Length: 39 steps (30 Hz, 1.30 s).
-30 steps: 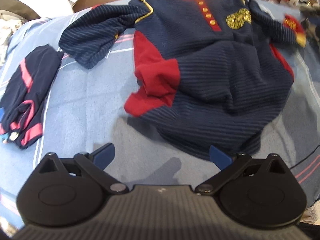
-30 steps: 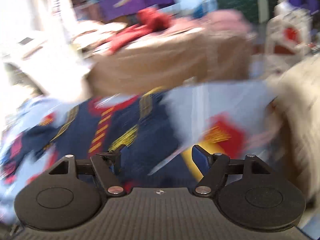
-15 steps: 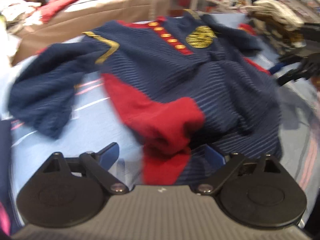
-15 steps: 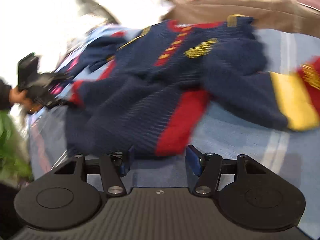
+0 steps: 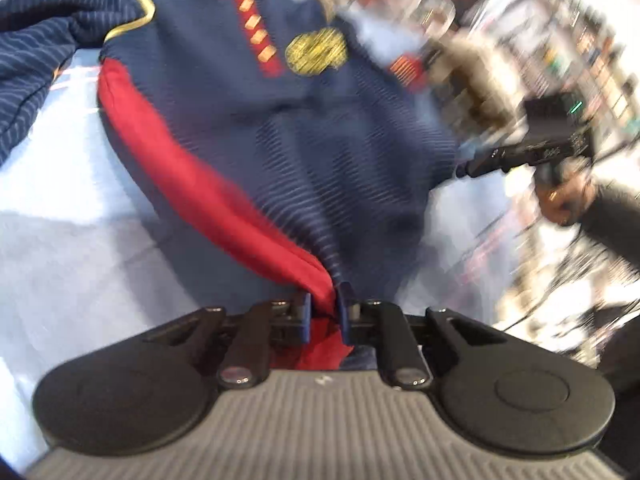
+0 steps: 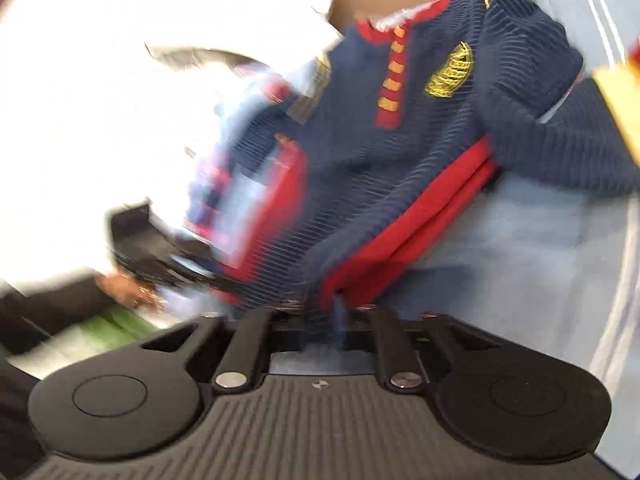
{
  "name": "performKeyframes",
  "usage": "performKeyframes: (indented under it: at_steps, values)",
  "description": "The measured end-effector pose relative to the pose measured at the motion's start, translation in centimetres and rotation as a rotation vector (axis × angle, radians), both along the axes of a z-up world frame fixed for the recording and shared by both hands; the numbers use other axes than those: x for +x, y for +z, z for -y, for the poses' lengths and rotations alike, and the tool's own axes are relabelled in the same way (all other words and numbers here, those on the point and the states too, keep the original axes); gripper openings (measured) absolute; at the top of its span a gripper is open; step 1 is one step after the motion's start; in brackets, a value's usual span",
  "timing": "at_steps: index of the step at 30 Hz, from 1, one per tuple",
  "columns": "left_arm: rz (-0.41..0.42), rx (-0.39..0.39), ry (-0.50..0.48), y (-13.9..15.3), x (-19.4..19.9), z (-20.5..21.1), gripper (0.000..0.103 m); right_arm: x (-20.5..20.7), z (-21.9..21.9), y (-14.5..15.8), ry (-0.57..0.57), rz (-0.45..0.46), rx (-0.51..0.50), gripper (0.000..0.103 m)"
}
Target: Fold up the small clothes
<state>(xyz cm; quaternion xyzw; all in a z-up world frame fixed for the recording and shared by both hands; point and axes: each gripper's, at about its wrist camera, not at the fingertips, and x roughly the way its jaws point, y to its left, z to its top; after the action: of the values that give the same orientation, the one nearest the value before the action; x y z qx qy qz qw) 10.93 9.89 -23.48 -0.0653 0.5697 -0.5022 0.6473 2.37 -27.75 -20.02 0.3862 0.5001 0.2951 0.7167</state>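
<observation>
Left gripper [image 5: 322, 312] has its two blue pads closing tight on a bunch of red fabric at the lower hem corner of the small jumper [image 5: 304, 128], with the cloth pressed between them. Right gripper [image 6: 326, 312] is clamped fully together on the opposite hem corner, where a red side panel [image 6: 404, 224] meets the navy knit; motion blur hides its pads, so the exact bite cannot be made out. In the left wrist view that same gripper [image 5: 476, 166] shows at the far side of the jumper, carried by a hand [image 5: 566, 200] in a dark sleeve.

No container shows in either view.

The jumper is navy ribbed knit with red panels down both sides, a red placket [image 5: 256, 36] carrying a row of orange-gold buttons, a gold embroidered badge [image 5: 316, 52] on the chest and yellow piping at the shoulder. One navy sleeve [image 5: 36, 64] lies spread out to the side. The garment rests front up on a pale blue striped sheet [image 5: 72, 200], its long axis running from the gripped hem, nearest both cameras, away to the neckline at the far edge of the sheet. The hem is drawn taut between the two grips. Surroundings past the sheet are too blurred to read.
</observation>
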Motion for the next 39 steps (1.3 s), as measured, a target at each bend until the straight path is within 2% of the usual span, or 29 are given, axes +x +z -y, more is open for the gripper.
performKeyframes:
  at_steps: [1,2,3,4,5,7,9,11,13,14,16,19,21,23,24,25,26,27,28,29,30,31,32,34,35,36,37,38,39]
  values:
    - [-0.022,-0.054,0.029,1.1,-0.2,-0.8,0.011,-0.5,0.4,1.5,-0.007,-0.001,0.060,0.002]
    - [-0.038,-0.084,0.059,2.0,-0.3,-1.7,0.010,-0.8,0.2,3.2,0.016,0.013,0.029,0.002]
    - [-0.038,-0.083,0.080,2.7,-0.5,-2.5,0.010,-1.0,-0.3,4.3,0.053,0.017,-0.047,0.004]
    - [-0.009,-0.045,0.088,2.9,-0.7,-3.1,0.010,-1.2,-1.0,5.0,0.102,0.021,-0.136,0.017]
    - [0.026,0.011,0.088,2.9,-1.0,-3.6,0.010,-1.4,-1.5,5.0,0.123,0.034,-0.207,0.054]
    - [0.060,0.100,0.091,2.0,-1.5,-4.3,0.010,-1.9,-2.0,3.6,0.109,0.066,-0.354,0.103]
    - [0.072,0.096,0.123,1.1,-2.1,-5.0,0.022,-2.5,-2.3,1.3,0.115,0.121,-0.485,0.103]
    - [0.138,0.159,0.100,0.2,-2.7,-4.4,0.069,-3.5,-1.5,-1.2,0.142,0.166,-0.542,0.103]
    - [0.177,0.192,0.082,-0.8,-3.4,-3.8,0.093,-4.0,-1.9,-2.9,0.218,0.259,-0.590,0.103]
    - [0.179,0.194,0.076,-1.2,-3.8,-4.4,0.094,-3.6,-2.6,-3.7,0.268,0.307,-0.611,0.103]
    - [0.206,0.229,0.065,-2.2,-4.0,-4.6,0.095,-3.0,-3.1,-4.1,0.297,0.391,-0.611,0.103]
    - [0.201,0.205,0.007,-3.0,-5.2,-4.6,0.091,-1.5,-4.8,-4.7,0.351,0.528,-0.623,0.103]
    - [0.180,0.167,-0.031,-3.1,-6.1,-4.4,0.083,-0.5,-6.1,-5.3,0.440,0.536,-0.572,0.103]
    - [0.174,0.158,-0.057,-3.2,-6.8,-3.7,0.067,0.1,-7.4,-5.9,0.496,0.532,-0.573,0.103]
    - [0.168,0.169,-0.050,-3.6,-7.0,-3.2,0.061,0.1,-7.6,-5.7,0.480,0.526,-0.564,0.096]
    - [0.158,0.182,-0.026,-3.9,-7.0,-3.0,0.046,0.7,-7.3,-5.7,0.433,0.468,-0.529,0.078]
    - [0.132,0.191,0.008,-4.2,-6.8,-3.0,0.032,1.3,-6.5,-5.6,0.378,0.381,-0.498,0.068]
    - [0.094,0.196,0.046,-4.4,-6.4,-3.1,0.026,1.9,-6.1,-5.7,0.326,0.286,-0.461,0.059]
    - [0.063,0.198,0.080,-4.6,-6.1,-3.2,0.015,1.8,-5.3,-5.7,0.286,0.199,-0.405,0.041]
    - [0.034,0.190,0.108,-4.6,-5.8,-3.3,0.013,1.2,-4.4,-5.4,0.254,0.142,-0.349,0.021]
    - [0.004,0.163,0.134,-4.3,-5.6,-3.6,0.011,0.7,-3.4,-4.9,0.220,0.096,-0.288,0.015]
    - [-0.017,0.132,0.154,-3.9,-5.4,-3.9,0.010,0.0,-2.4,-4.2,0.187,0.061,-0.221,0.002]
    - [-0.034,0.104,0.175,-3.4,-5.2,-4.4,0.009,-0.8,-1.4,-3.2,0.162,0.030,-0.132,0.002]
    - [-0.056,0.055,0.218,-2.2,-4.8,-5.3,0.009,-2.4,0.2,-0.8,0.122,-0.005,-0.031,0.002]
    - [-0.061,0.021,0.243,-1.5,-4.6,-5.9,0.009,-3.2,0.5,0.4,0.113,0.001,-0.029,0.002]
    - [-0.067,-0.006,0.269,-1.0,-4.3,-6.4,0.009,-3.7,0.7,1.4,0.121,0.007,-0.072,0.003]
    - [-0.074,-0.030,0.304,-0.6,-3.9,-7.0,0.009,-4.1,0.4,2.1,0.163,0.023,-0.172,0.020]
    - [-0.077,-0.043,0.332,-0.3,-3.3,-7.3,0.009,-4.5,-0.3,2.4,0.221,0.053,-0.284,0.055]
    - [-0.064,-0.037,0.345,-0.1,-2.8,-7.5,0.009,-4.8,-0.8,2.1,0.247,0.071,-0.349,0.081]
